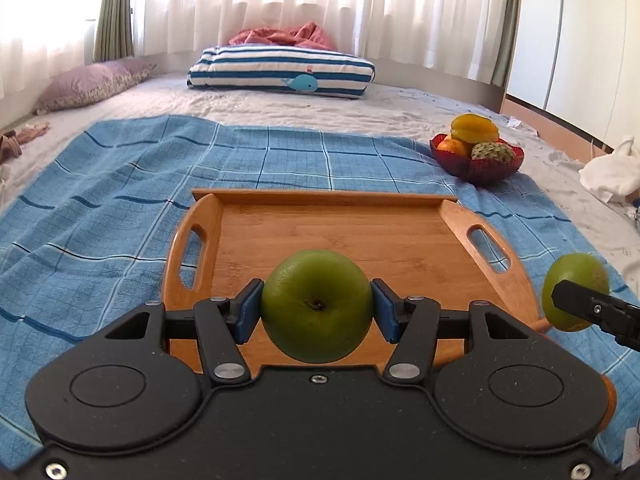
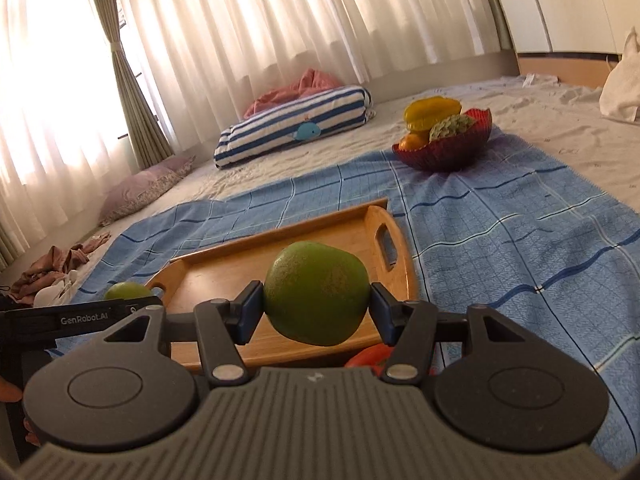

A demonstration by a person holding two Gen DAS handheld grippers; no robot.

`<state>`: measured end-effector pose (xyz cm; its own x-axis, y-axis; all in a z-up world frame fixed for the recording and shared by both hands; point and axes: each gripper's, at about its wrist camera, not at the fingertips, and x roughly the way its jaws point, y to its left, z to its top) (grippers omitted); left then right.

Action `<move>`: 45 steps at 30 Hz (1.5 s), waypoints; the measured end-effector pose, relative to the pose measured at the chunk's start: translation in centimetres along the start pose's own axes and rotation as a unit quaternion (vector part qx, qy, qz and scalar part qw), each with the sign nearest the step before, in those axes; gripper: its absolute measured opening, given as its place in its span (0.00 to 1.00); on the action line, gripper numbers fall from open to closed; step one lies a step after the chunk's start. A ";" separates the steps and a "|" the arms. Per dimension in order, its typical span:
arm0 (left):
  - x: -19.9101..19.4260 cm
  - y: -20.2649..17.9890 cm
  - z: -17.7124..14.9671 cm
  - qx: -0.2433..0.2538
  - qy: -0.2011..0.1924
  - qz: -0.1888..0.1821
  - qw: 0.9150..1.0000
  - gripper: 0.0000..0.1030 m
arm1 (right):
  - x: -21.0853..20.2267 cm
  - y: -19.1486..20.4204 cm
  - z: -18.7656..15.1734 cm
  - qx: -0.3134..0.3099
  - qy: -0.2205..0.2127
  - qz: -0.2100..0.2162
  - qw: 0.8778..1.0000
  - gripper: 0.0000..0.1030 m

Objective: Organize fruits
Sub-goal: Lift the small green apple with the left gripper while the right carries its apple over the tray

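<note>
Your left gripper (image 1: 317, 307) is clamped on a green apple (image 1: 317, 306), its blue pads (image 1: 249, 312) pressing both sides of the fruit, whose dimpled end faces the camera at the lower centre of the left wrist view. Your right gripper (image 2: 316, 307) grips a second green fruit (image 2: 316, 294), rounder on one shoulder and faintly russeted, pinched the same way between its blue pads (image 2: 250, 314) at the lower centre of the right wrist view. Both fruits hang in the air above a bamboo serving tray (image 1: 360, 232), which has a cut-out handle on each side and lies bare on a blue checked cloth (image 1: 120, 200) spread over a pale bedsheet (image 1: 280, 104).

In the left wrist view, the right gripper and its fruit show at the right edge, beside the tray's right handle. In the right wrist view, the left gripper's black body shows at the lower left with its apple peeking over it.

Farther back, at the upper right of both views, a red bowl (image 1: 480, 168) on the cloth's far corner holds a yellow starfruit (image 1: 476, 128), a scaly green custard apple (image 1: 492, 152) and an orange fruit (image 1: 452, 146). A blue-and-white striped whale cushion (image 1: 280, 72) lies at the upper centre before white curtains (image 1: 320, 0).
</note>
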<state>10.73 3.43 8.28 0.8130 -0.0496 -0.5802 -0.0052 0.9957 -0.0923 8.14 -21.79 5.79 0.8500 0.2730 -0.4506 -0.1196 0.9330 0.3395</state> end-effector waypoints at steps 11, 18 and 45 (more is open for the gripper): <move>4.4 1.2 0.6 -0.008 0.040 0.015 0.999 0.53 | 6.0 -0.8 2.3 -0.004 0.066 -0.013 0.998 0.58; 5.8 1.8 0.5 -0.011 0.052 0.019 0.998 0.53 | 8.1 -1.1 1.7 -0.007 0.095 -0.026 0.995 0.58; 6.7 1.6 -0.3 0.002 0.063 0.028 0.998 0.53 | 9.5 -1.0 1.6 -0.002 0.134 -0.040 0.990 0.58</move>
<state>16.03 4.67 4.02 0.7313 -0.0039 -0.6821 -0.0451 0.9975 -0.0541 17.09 -20.51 2.47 0.6896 0.2502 -0.6796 -0.0600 0.9549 0.2907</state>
